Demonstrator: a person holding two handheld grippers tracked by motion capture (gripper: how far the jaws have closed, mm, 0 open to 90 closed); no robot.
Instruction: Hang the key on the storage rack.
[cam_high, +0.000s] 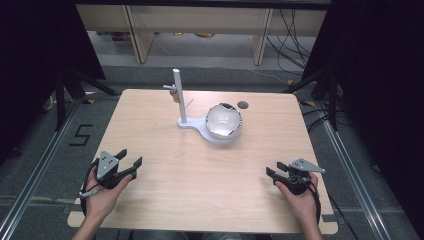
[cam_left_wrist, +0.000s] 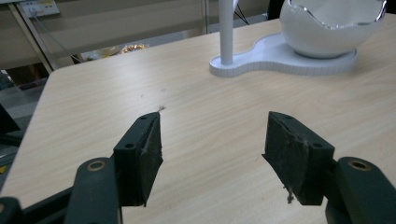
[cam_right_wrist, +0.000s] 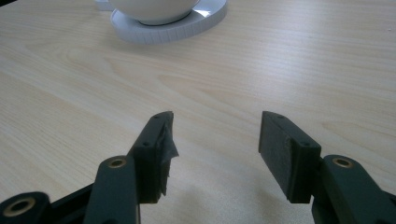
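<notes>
Surface (cam_high: 200, 170): light wood, big, mostly bare. On its far-centre sits a white stand (cam_high: 196, 125) w/ flat keyhole-shaped base, upright white post (cam_high: 179, 95) at base's left end, round white egg-like bowl (cam_high: 224, 120) w/ jagged shiny rim on base's right end. Small peg sticks off the post near top; something brownish hangs there, too small to tell what. Dark round hole (cam_high: 243, 105) in surface just right-behind the bowl.

Left tool (cam_high: 129, 161): near-left corner, held in left hand (cam_high: 102, 195), jaws spread wide, nothing between them, pointing fwd-right toward stand. Right tool (cam_high: 274, 171): near-right edge, in right hand (cam_high: 300, 192), jaws also apart, empty, low over surface.

Both tools well apart from stand.

Step, my read: start pose / pre-reach, nothing grasped yet. Work looks aimed at stand + bowl, since both gripper views face it. Next move prob calls for reaching fwd across bare surface, keeping jaws spread, lining up on bowl rim or post before closing. Bowl is smooth + round, so grip could slip.
</notes>
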